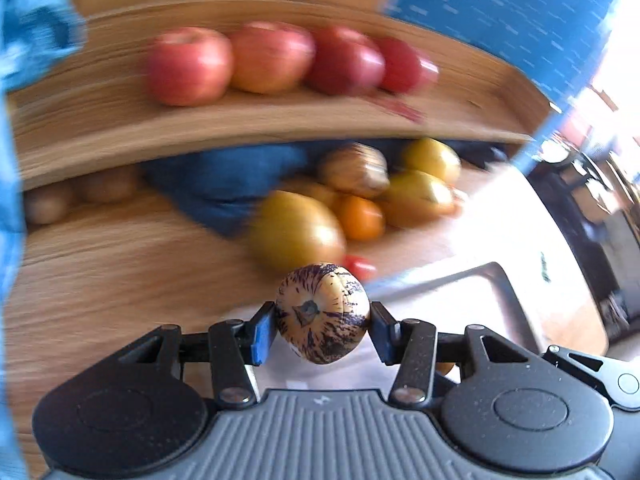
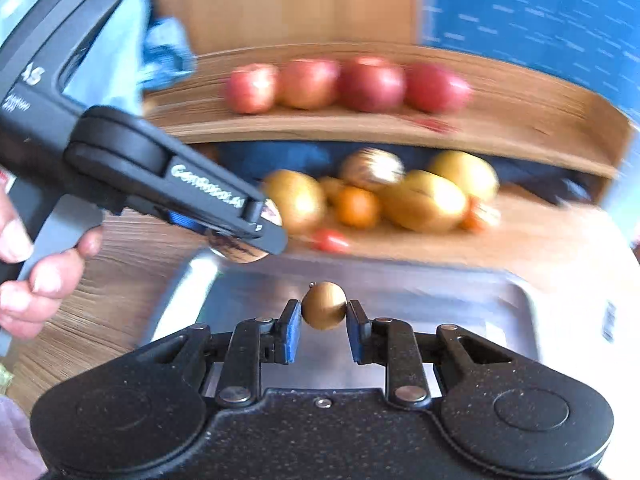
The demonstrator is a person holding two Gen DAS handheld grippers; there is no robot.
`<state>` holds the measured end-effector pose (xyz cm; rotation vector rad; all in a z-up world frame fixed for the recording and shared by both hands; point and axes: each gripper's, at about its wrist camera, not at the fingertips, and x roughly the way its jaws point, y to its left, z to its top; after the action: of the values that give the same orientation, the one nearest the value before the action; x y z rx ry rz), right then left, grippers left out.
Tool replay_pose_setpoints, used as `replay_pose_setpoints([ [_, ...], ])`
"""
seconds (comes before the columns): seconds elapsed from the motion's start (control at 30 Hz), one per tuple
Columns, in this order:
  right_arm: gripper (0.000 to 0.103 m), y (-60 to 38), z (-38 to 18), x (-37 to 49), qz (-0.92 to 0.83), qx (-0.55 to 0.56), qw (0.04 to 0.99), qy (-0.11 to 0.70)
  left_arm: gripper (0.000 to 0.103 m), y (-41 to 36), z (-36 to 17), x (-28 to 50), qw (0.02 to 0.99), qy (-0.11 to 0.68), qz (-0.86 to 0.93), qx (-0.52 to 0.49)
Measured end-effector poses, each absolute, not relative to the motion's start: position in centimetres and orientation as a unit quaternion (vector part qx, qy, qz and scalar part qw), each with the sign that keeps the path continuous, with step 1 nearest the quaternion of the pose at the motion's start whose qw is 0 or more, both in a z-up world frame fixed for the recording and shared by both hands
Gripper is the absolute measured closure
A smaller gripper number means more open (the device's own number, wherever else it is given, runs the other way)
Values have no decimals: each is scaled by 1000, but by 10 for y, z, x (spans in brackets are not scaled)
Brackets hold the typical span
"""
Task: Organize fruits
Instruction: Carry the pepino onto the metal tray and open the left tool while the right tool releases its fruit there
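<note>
Two fruits are held in the air at once, one by each hand-held tool. The left gripper (image 1: 323, 320) pinches a cream fruit streaked with purple (image 1: 322, 312) across its widest part, stem end facing the camera. It looks smooth, thin-skinned and fairly light — probably firm enough for a side squeeze, though hard pressure could bruise it and the rounded flanks could slip. The blue pads of its fingers (image 1: 262, 334) meet the fruit on both sides.

The right gripper (image 2: 323, 312) pinches a small golden-brown round fruit (image 2: 324, 305) with a stub of stem on top. It seems light and hard-skinned; holding it at the middle, as now, looks like the safest grip.

Both fruits hang above a shiny metal tray (image 2: 532, 320) resting on a wood-grain tabletop (image 2: 116, 276). Beyond it, a blurred heap of yellow fruits (image 2: 424, 200) and an orange one (image 2: 356, 206) lies under a curved wooden shelf (image 2: 520, 120). Four red apples (image 2: 348, 84) sit in a row on that shelf. A small red fruit (image 2: 330, 240) lies near the tray's far edge. A person's hand (image 2: 36, 280) grips the left tool's handle.
</note>
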<state>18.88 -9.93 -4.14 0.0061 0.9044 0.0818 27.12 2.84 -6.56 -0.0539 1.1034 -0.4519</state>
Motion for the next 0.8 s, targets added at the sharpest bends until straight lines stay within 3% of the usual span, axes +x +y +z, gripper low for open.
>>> replay_pose_setpoints([
  [0.37, 77, -198, -46, 107, -60, 30, 883, 464, 50, -98, -83, 222, 788, 535, -304, 14],
  [0.8, 70, -219, -50, 94, -18, 22, 881, 473, 49, -115, -101, 213, 785, 553, -278, 15],
])
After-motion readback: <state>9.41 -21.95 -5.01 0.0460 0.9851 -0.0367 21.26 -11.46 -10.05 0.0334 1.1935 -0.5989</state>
